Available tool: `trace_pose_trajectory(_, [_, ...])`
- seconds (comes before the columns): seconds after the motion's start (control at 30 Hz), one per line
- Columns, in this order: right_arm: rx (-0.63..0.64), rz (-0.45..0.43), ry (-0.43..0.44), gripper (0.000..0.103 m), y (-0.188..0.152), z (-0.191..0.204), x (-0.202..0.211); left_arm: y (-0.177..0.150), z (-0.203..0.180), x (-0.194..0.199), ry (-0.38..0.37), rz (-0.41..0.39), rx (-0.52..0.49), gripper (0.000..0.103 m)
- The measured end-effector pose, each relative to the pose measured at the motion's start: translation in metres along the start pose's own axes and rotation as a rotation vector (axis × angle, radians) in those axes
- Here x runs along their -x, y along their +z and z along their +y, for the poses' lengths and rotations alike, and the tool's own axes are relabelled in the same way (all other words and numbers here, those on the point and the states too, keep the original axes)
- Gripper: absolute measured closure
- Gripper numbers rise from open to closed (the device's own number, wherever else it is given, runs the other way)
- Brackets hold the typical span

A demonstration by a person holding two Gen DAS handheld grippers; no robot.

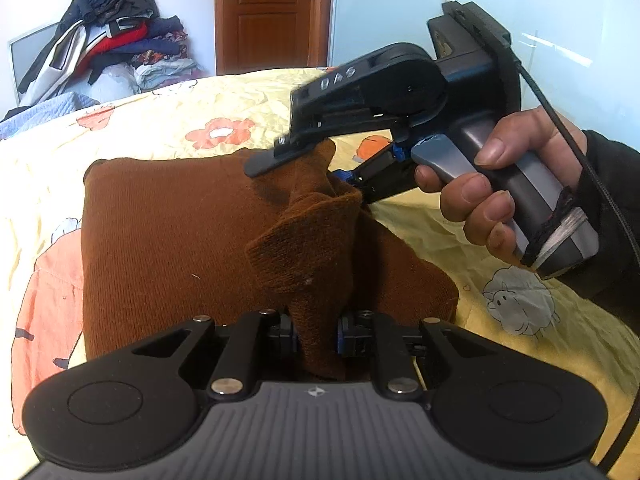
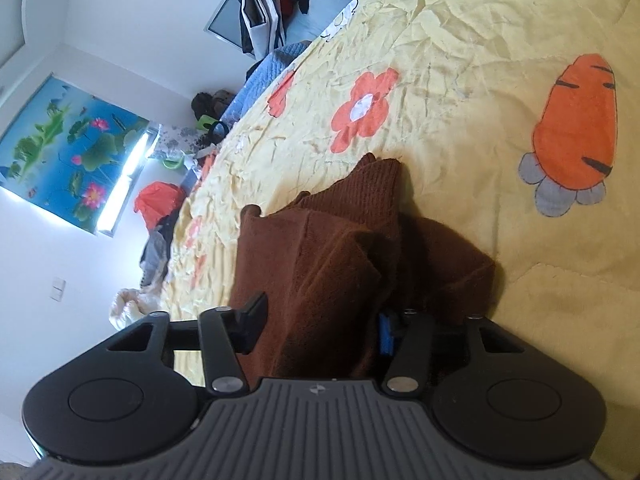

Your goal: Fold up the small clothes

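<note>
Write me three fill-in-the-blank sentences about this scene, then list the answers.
Both grippers are pinching a garment whose colour is ____.
The garment lies on a bedsheet whose background colour is ____.
In the left wrist view, the right gripper is held by a bare ____.

Answers: brown; yellow; hand

A bed covered with a wrinkled pale yellow quilt (image 1: 168, 108) printed with orange flowers, an orange carrot (image 2: 576, 128) and a small sheep carries the things. On it lies a brown knitted garment (image 1: 160, 240), partly folded, with one part raised above the quilt. At the far edge, a light blue quilted blanket (image 1: 44, 110) rests on the bed.
</note>
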State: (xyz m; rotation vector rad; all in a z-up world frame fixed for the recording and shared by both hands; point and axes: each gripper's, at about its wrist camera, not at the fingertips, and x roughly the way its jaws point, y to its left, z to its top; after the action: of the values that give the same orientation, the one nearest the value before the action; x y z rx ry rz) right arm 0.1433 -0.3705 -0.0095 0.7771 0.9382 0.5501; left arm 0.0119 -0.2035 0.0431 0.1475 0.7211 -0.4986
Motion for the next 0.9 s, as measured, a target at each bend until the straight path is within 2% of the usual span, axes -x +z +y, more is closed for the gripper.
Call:
trace_pose_trajectory(0.03, [0.013, 0.003, -0.011, 0.066, 0.001, 0.001, 0.000, 0.001, -0.001, 0.001, 0.005, -0.003, -0.004, 0.087])
trace_pose_trajectory(0.07, [0.038, 0.006, -0.027, 0.085, 0.001, 0.002, -0.001, 0.002, -0.004, 0.004, 0.011, -0.009, -0.014, 0.088])
trace_pose_trajectory(0.13, [0.097, 0.001, -0.041, 0.085, 0.002, 0.009, 0.002, 0.006, -0.014, 0.012, 0.014, -0.044, -0.064, 0.088])
trace_pose_trajectory(0.2, [0.138, -0.024, -0.009, 0.085, 0.003, 0.020, 0.012, 0.006, -0.024, 0.014, 0.015, -0.065, -0.113, 0.088])
trace_pose_trajectory(0.27, [0.152, -0.044, 0.010, 0.088, 0.005, 0.013, 0.019, 0.002, -0.025, -0.005, 0.012, 0.018, -0.119, 0.087])
trace_pose_trajectory(0.33, [0.084, 0.007, -0.092, 0.092, 0.006, -0.012, 0.010, -0.001, -0.022, -0.001, -0.019, -0.010, -0.110, 0.081])
trace_pose_trajectory(0.37, [0.055, -0.006, -0.044, 0.089, 0.003, -0.021, 0.014, -0.001, -0.019, 0.007, -0.066, -0.017, -0.095, 0.069])
trace_pose_trajectory(0.4, [0.022, -0.015, -0.011, 0.076, 0.001, -0.025, 0.021, -0.001, -0.013, 0.016, -0.138, -0.023, -0.074, 0.056])
trace_pose_trajectory(0.43, [0.012, -0.033, 0.010, 0.068, -0.001, -0.026, 0.028, -0.003, -0.006, 0.026, -0.206, -0.032, -0.057, 0.028])
trace_pose_trajectory(0.47, [0.010, -0.065, 0.021, 0.043, -0.003, -0.025, 0.039, -0.006, 0.002, 0.038, -0.243, -0.053, -0.046, 0.007])
trace_pose_trajectory(0.5, [0.014, -0.108, 0.026, 0.016, -0.005, -0.026, 0.051, -0.011, 0.013, 0.050, -0.251, -0.088, -0.038, 0.004])
trace_pose_trajectory(0.53, [0.014, -0.157, 0.017, 0.008, -0.006, -0.026, 0.064, -0.016, 0.025, 0.059, -0.242, -0.115, -0.025, 0.003])
trace_pose_trajectory(0.57, [0.009, -0.192, 0.003, 0.006, -0.006, -0.028, 0.076, -0.019, 0.039, 0.065, -0.228, -0.118, 0.003, 0.003])
trace_pose_trajectory(0.63, [-0.012, -0.204, -0.003, 0.008, -0.005, -0.036, 0.090, -0.019, 0.078, 0.064, -0.198, -0.103, 0.126, 0.003])
trace_pose_trajectory(0.7, [-0.030, -0.198, -0.028, 0.009, -0.003, -0.043, 0.094, -0.015, 0.121, 0.051, -0.162, -0.084, 0.337, 0.004])
trace_pose_trajectory(0.8, [-0.056, -0.162, -0.046, 0.009, 0.001, -0.044, 0.080, -0.013, 0.186, 0.019, -0.224, -0.069, 0.701, 0.004])
trace_pose_trajectory(0.83, [-0.053, -0.143, -0.042, 0.009, 0.002, -0.041, 0.073, -0.011, 0.200, 0.005, -0.245, -0.055, 0.778, 0.004])
trace_pose_trajectory(0.9, [-0.021, -0.101, -0.056, 0.009, 0.002, -0.029, 0.055, -0.004, 0.217, -0.023, -0.273, -0.008, 0.853, 0.004])
